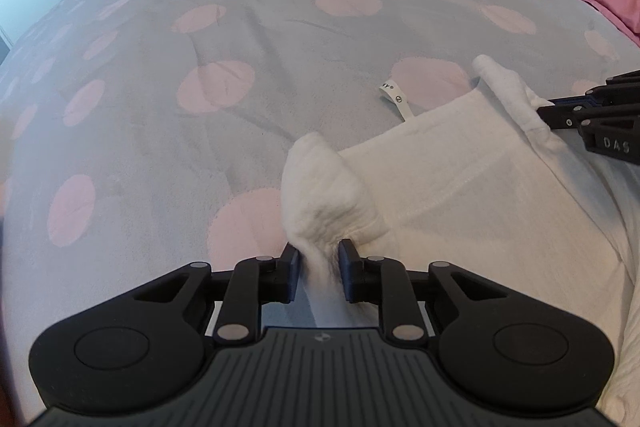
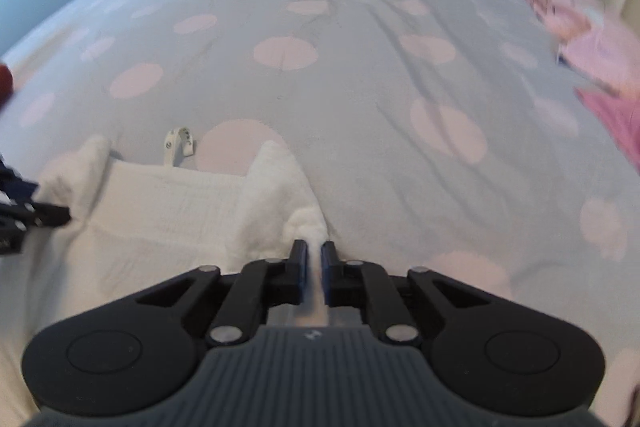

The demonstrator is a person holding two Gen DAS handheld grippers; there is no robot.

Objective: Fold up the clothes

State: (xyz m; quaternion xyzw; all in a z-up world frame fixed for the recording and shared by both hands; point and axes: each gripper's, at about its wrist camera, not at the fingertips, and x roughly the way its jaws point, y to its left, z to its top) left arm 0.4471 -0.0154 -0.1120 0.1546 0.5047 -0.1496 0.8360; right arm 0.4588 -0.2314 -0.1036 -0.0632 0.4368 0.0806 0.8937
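Grey bedspread (image 1: 200, 47) with pink dots covers the bed. White garment (image 1: 460, 179) lies flat on its near side, loop tag (image 1: 394, 98) at the far edge. Left gripper (image 1: 319, 259) pinches one bunched corner; right gripper (image 2: 315, 259), nearly closed, clamps the other corner.

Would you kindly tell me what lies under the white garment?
The white garment lies on the grey bedspread with pink dots. Whatever sits directly beneath the cloth is covered and cannot be seen.
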